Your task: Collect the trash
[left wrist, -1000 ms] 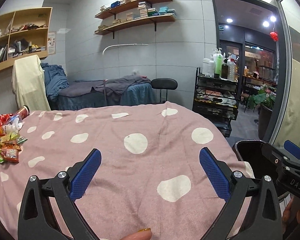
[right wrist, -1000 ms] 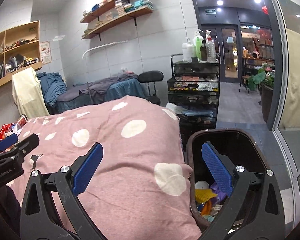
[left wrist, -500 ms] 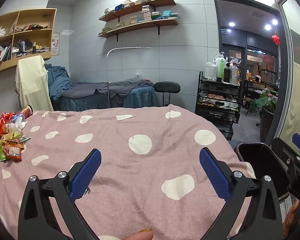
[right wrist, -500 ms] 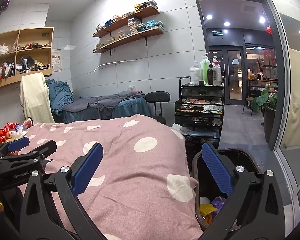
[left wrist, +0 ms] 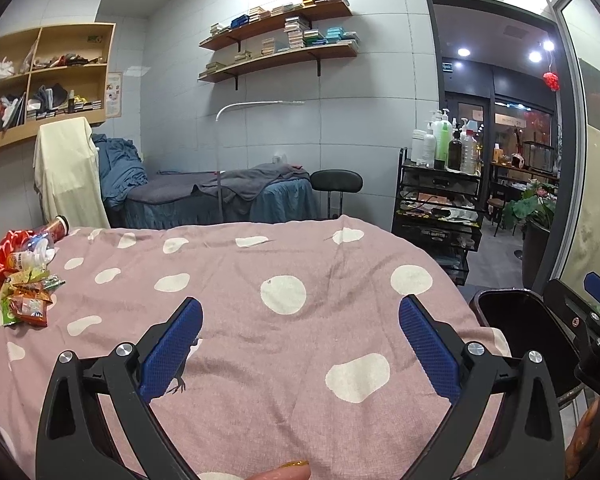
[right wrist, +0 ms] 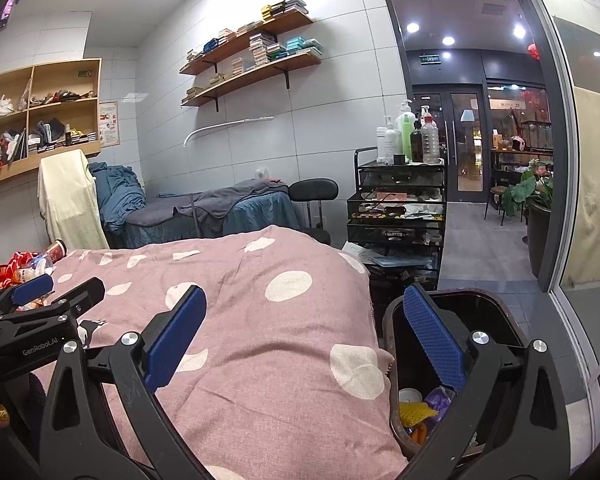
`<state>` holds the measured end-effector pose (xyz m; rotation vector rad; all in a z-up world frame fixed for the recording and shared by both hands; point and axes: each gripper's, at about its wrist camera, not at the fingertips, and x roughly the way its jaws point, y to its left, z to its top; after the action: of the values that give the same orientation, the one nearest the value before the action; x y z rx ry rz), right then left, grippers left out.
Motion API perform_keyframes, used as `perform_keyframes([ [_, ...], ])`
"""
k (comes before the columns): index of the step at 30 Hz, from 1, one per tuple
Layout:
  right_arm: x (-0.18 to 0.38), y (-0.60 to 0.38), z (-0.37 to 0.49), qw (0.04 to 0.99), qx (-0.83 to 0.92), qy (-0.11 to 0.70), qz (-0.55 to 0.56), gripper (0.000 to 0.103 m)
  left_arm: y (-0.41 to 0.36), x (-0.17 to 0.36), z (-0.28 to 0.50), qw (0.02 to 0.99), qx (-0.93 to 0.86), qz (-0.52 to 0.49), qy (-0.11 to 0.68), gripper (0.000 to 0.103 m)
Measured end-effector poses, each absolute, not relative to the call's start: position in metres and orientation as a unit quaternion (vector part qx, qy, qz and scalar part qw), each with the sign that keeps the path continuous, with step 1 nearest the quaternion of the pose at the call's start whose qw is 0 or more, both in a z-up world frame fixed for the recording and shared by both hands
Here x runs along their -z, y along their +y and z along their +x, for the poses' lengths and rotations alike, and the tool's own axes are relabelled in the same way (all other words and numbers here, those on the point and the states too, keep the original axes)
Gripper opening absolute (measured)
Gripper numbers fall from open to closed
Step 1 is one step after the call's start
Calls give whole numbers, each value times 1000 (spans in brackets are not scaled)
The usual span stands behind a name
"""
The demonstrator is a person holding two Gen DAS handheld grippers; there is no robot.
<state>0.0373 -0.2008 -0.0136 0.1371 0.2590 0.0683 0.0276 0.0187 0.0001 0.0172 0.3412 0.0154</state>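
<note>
the trash pile (left wrist: 22,284) sits at the far left of the pink spotted blanket (left wrist: 292,344), well apart from the black bin (right wrist: 496,320) off its right edge. we hold our left gripper (left wrist: 300,344) and right gripper (right wrist: 306,340) spread and empty, ready to fetch.

Beauty salon (treatment bed (left wrist: 220,196); lotion-bottle trolley (left wrist: 440,200)).

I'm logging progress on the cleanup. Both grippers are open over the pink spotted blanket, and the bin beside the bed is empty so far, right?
Not quite. The bin is not empty: the right wrist view shows wrappers already lying in its bottom. The rest holds: the left gripper and right gripper are both open, over the pink spotted blanket.
</note>
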Motion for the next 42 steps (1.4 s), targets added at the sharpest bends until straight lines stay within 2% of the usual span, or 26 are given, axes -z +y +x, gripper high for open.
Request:
perform_keyframes([
  [42, 19, -212, 41, 986, -32, 141, 88, 97, 18, -1, 30, 984, 5, -8, 179, 98],
])
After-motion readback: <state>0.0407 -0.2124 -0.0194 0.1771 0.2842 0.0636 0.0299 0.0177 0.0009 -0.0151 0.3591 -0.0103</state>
